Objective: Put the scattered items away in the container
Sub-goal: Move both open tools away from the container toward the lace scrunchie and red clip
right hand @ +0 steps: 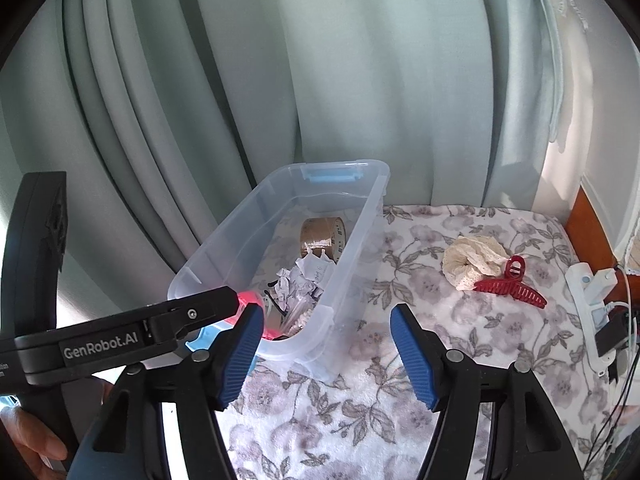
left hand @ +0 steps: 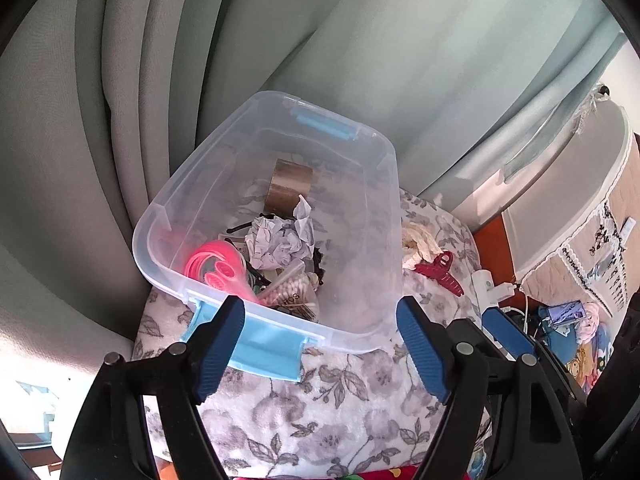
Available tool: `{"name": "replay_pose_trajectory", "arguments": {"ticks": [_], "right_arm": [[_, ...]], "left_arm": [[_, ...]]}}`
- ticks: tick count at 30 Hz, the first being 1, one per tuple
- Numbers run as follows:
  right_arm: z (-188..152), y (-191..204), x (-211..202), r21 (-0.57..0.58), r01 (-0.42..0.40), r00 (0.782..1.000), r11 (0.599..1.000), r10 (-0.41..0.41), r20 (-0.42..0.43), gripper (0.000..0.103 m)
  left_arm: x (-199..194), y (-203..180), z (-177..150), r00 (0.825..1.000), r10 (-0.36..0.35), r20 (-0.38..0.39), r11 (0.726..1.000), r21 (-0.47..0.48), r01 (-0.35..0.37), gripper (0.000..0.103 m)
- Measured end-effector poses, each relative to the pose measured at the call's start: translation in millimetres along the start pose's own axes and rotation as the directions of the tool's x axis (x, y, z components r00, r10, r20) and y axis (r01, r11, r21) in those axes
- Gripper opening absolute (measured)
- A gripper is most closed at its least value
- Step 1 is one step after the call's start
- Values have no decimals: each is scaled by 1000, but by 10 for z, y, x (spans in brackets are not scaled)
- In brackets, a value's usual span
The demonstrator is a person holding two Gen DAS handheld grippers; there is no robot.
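Home bedroom, floral blanket (right hand: 400, 400), grey-green curtains (right hand: 320, 80), power strip (right hand: 588, 304)

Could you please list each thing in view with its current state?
Clear plastic bin: lid off, partly filled.
Tape roll: in bin, on edge.
Crumpled paper: in bin.
Pink scissors: in bin.
Red hair claw: outside, on floral blanket.
Cream scrunchie: outside, touching claw.
Left gripper: jaws open, empty.
Right gripper: jaws open, empty.

Two wrist views, both angled down at the bin

From the left we look close over the container (left hand: 272, 216); from the right it sits farther, at eleven o'clock. We share it and the hair claw (right hand: 510, 286).
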State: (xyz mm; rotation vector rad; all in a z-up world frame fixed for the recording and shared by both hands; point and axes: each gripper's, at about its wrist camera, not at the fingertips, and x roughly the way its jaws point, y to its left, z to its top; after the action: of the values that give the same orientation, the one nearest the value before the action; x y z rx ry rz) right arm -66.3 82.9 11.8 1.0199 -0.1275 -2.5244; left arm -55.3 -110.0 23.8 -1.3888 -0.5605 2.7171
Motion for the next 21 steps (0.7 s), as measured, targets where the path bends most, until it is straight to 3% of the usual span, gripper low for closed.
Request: {"name": "replay_pose_trajectory", "arguments": {"ticks": [21], "right_arm": [[-101,-595,-346,141,-16,998,990,6,70,78]], "left_arm": [[25,-607,-95,999,47,-12,993,110,-45,79]]}}
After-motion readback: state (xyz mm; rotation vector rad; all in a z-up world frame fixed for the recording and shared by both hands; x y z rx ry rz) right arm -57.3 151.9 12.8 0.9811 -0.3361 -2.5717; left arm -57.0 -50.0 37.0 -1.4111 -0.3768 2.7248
